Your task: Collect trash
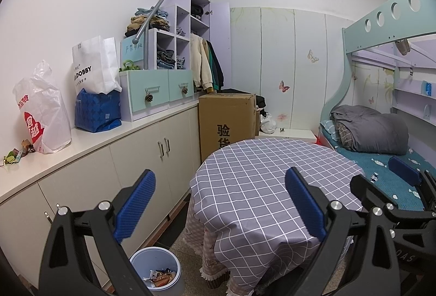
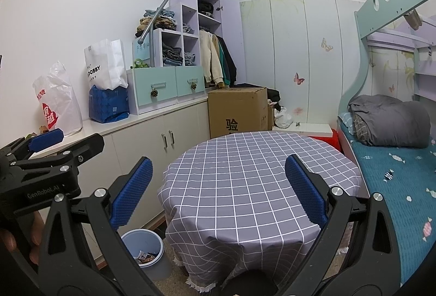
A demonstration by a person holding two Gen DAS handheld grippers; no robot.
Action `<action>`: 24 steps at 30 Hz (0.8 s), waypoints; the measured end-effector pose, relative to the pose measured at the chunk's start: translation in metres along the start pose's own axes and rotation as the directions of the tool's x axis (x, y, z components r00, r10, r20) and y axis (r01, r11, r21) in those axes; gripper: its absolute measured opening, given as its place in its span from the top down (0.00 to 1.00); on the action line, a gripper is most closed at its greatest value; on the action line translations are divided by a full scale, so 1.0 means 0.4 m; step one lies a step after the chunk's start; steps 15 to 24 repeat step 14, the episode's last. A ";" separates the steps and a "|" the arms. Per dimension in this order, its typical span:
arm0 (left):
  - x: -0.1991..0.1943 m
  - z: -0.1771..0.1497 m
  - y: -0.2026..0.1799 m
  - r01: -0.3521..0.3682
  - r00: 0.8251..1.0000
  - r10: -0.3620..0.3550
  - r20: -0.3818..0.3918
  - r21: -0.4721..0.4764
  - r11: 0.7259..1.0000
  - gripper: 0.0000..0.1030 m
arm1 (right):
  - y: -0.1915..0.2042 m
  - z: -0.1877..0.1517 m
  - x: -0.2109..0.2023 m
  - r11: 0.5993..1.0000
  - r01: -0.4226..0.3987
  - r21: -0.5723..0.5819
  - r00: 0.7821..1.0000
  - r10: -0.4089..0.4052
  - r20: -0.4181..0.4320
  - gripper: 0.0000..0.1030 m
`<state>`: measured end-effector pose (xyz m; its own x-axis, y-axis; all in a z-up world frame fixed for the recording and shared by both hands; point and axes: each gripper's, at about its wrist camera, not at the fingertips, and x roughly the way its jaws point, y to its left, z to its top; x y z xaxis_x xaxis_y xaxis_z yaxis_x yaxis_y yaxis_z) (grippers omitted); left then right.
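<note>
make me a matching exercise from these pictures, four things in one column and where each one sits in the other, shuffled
Things:
1. trash bin
2. white plastic bag
3. cardboard box
4. grey folded blanket

Places:
A. on the bed
B. on the floor beside the checked-cloth table
C. on the countertop by the wall
D. on the floor at the far end of the low cabinets

Pairs: 1-B, 2-C, 3-D, 4-A

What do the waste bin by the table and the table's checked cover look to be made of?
The waste bin looks like matte blue-grey moulded plastic: smooth, thin rim. The checked cover seems woven fabric: it drapes in soft folds over the edge, fringed trim below.
</note>
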<state>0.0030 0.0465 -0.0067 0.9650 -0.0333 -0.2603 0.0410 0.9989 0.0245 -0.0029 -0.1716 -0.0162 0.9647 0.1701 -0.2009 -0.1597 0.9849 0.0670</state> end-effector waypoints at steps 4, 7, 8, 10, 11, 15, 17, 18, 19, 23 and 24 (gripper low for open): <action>0.002 0.004 0.000 0.001 1.000 -0.001 -0.001 0.001 1.000 0.09 | -0.004 0.000 0.004 1.000 0.000 0.001 1.000 0.000 -0.003 0.07; 0.006 -0.004 0.006 -0.001 1.000 0.001 -0.008 0.000 1.000 0.09 | -0.011 -0.004 0.012 1.000 -0.002 0.007 1.000 0.002 -0.009 0.07; 0.012 -0.006 0.009 -0.004 1.000 0.004 -0.011 -0.001 1.000 0.09 | -0.013 -0.005 0.015 1.000 -0.002 0.009 1.000 0.002 -0.011 0.07; 0.023 -0.010 0.018 -0.008 1.000 0.008 -0.018 -0.006 1.000 0.09 | -0.018 -0.009 0.023 1.000 -0.003 0.013 1.000 0.003 -0.015 0.07; 0.028 -0.014 0.021 -0.009 1.000 0.009 -0.024 -0.007 1.000 0.09 | -0.021 -0.010 0.030 1.000 -0.004 0.016 1.000 0.004 -0.019 0.07; 0.055 -0.024 0.026 -0.022 0.999 0.021 -0.048 -0.005 1.000 0.09 | -0.034 -0.016 0.057 0.999 -0.010 0.030 0.999 0.012 -0.041 0.07; 0.055 -0.024 0.026 -0.022 0.999 0.021 -0.048 -0.005 1.000 0.09 | -0.034 -0.016 0.057 0.999 -0.010 0.030 0.999 0.012 -0.041 0.07; 0.055 -0.024 0.026 -0.022 0.999 0.021 -0.048 -0.005 1.000 0.09 | -0.034 -0.016 0.057 0.999 -0.010 0.030 0.999 0.012 -0.041 0.07; 0.055 -0.024 0.026 -0.022 0.999 0.021 -0.048 -0.005 1.000 0.09 | -0.034 -0.016 0.057 0.999 -0.010 0.030 0.999 0.012 -0.041 0.07; 0.055 -0.024 0.026 -0.022 0.999 0.021 -0.048 -0.005 1.000 0.09 | -0.034 -0.016 0.057 0.999 -0.010 0.030 0.999 0.012 -0.041 0.07; 0.055 -0.024 0.026 -0.022 0.999 0.021 -0.048 -0.005 1.000 0.09 | -0.034 -0.016 0.057 0.999 -0.010 0.030 0.999 0.012 -0.041 0.07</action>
